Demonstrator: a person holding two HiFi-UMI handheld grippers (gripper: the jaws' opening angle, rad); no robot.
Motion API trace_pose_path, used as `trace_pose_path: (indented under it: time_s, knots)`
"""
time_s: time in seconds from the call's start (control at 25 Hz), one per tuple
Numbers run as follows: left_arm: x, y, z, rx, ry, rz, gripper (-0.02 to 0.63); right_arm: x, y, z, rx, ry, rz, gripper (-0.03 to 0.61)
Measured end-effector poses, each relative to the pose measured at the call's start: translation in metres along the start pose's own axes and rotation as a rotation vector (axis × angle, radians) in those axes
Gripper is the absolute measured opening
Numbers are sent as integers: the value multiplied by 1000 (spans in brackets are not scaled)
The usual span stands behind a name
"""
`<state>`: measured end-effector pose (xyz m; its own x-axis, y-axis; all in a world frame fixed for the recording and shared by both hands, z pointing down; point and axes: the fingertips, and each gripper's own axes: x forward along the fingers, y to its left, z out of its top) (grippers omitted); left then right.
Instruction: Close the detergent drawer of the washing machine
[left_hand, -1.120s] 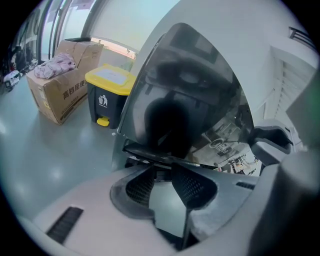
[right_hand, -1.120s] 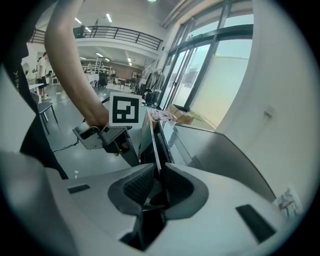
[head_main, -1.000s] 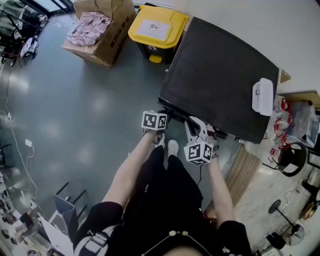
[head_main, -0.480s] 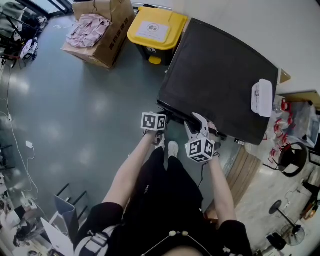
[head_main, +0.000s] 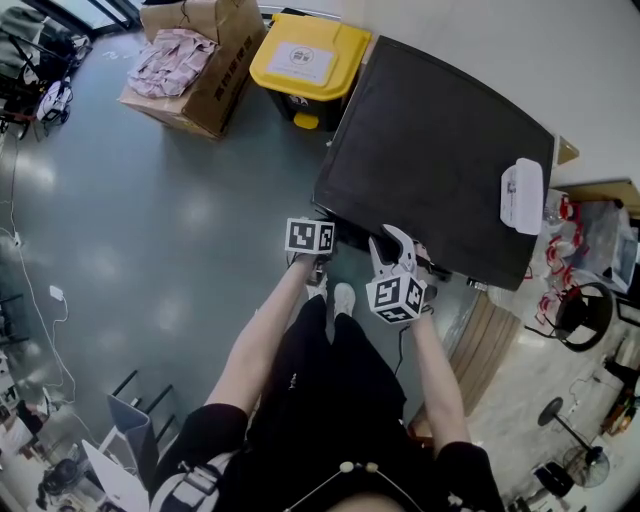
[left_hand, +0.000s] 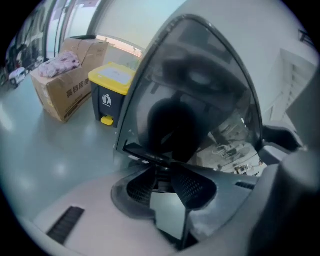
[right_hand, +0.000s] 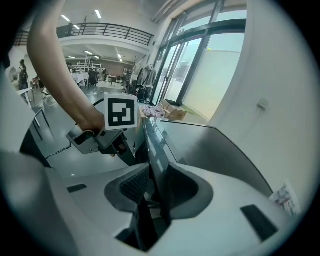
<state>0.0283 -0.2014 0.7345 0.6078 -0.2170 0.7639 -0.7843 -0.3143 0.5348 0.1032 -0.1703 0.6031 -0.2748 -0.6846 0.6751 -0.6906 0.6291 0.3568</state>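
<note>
While we look down from the head cam: we're standing right up against the front of the washing machine (head_main: 440, 150), one hand-held gripper in each hand, both at its front top edge.
detergent drawer (head_main: 350, 228): looks to be in that front top edge toward our left, between the two hand-held grippers. Honestly, no view lets us tell how far it sticks out.
left hand-held gripper (left_hand: 162, 175): at the machine's front left corner, jaws wide, though they've just been closing a little. A flat pale panel with a dark edge sits low between them and the pads aren't pressing on it. We can't tell which part of the machine it is.
right hand-held gripper (right_hand: 159, 180): near the left one, further along the front edge. Its jaws are fairly wide and have just been closing in. A thin dark glossy strip (right_hand: 153, 150) runs edge-on between them toward the left hand-held gripper, and a gap shows at the pad (right_hand: 134, 185) on the strip's left, so no real grip.
machine top: dark and flat, with a white object (head_main: 524, 196) lying near its far right edge.
off to the left: a yellow-lidded bin (head_main: 305, 60) just beside the machine, then a cardboard box (head_main: 215, 90) with pink cloth (head_main: 175, 58) in it, all on the grey floor (head_main: 150, 230).
</note>
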Motion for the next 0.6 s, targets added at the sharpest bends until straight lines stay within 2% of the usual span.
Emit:
trace_pose_path:
  time_s: [0.16,0.28,0.4,0.48,0.6]
  knots:
    - [0,0,1,-42,-38,-19,97,1,-1,-1,-6,0,1,129]
    - [-2,-4,0,-14,-44,-32,97,0,-1,0,4,-7,15,124]
    - [-6,-7,1,-3,-55,-65,97,-7,-4,4,89,-45,19,99]
    - [-13,-8,1,30,-61,-60,87,-16,-8,10,158,-85,-6,6]
    - [-29,-20,1,87,-83,-83,51,-32,-8,21,229,-142,3,34]
